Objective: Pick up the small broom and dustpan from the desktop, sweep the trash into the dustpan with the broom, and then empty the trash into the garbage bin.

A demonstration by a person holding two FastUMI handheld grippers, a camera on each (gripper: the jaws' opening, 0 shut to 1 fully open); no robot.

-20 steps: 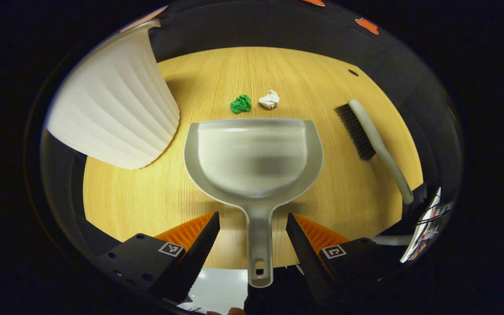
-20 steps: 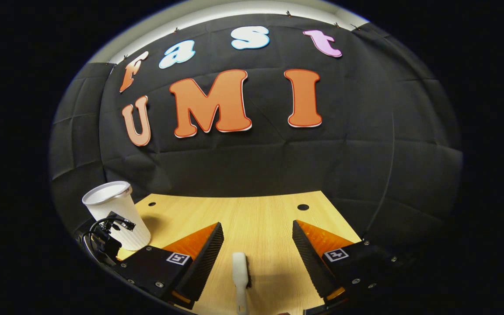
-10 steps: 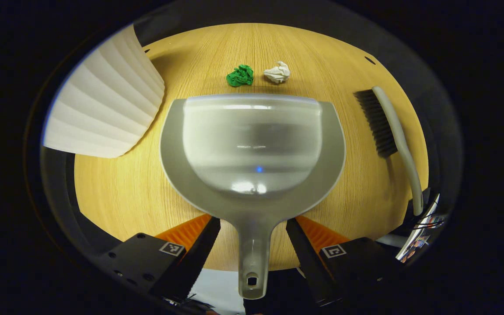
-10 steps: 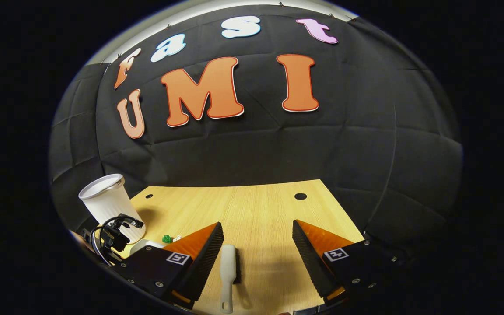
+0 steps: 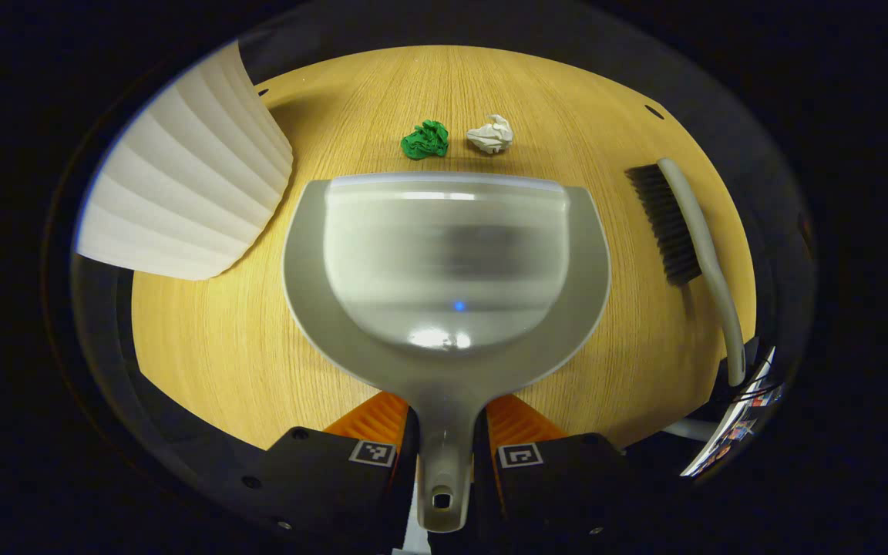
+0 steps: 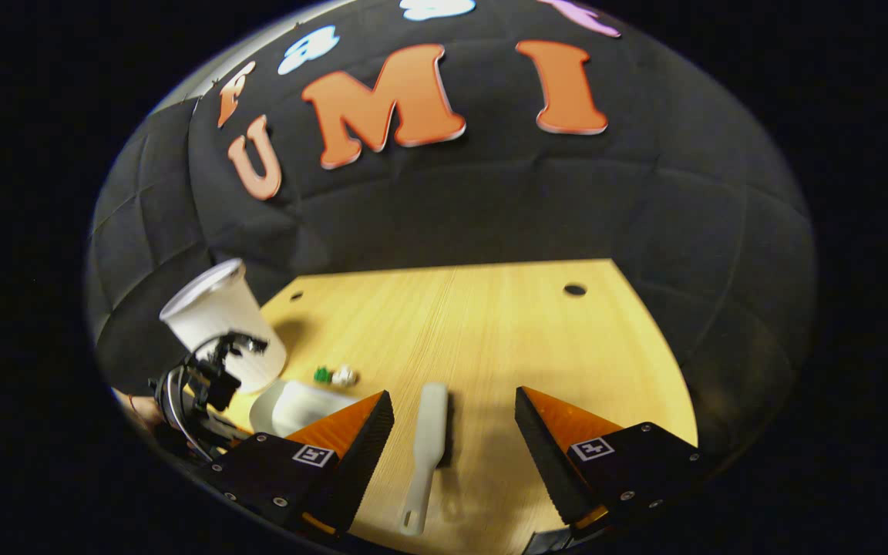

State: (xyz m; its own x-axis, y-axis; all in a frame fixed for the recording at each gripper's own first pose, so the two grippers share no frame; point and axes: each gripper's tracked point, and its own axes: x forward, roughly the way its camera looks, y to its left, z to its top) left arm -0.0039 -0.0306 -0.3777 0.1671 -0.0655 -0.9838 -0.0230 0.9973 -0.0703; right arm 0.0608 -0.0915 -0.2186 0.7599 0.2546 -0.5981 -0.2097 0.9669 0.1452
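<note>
Pickup step: the left hand-held gripper (image 5: 444, 462) clamps the dustpan (image 5: 444, 254) handle at frame bottom, while the right hand-held gripper (image 6: 452, 447), wide open and empty, should drop onto the broom (image 6: 425, 455) lying between its fingers.

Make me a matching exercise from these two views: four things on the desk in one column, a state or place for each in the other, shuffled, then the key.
Things:
1. dustpan
2. broom
3. green paper wad
4. garbage bin

States:
A. lying loose between the open right gripper's fingers
B. ribbed white, upright at the desk's edge
C. handle clamped by the left gripper
D. beside a white wad, just past the pan's lip

Pairs: 1-C, 2-A, 3-D, 4-B
</note>
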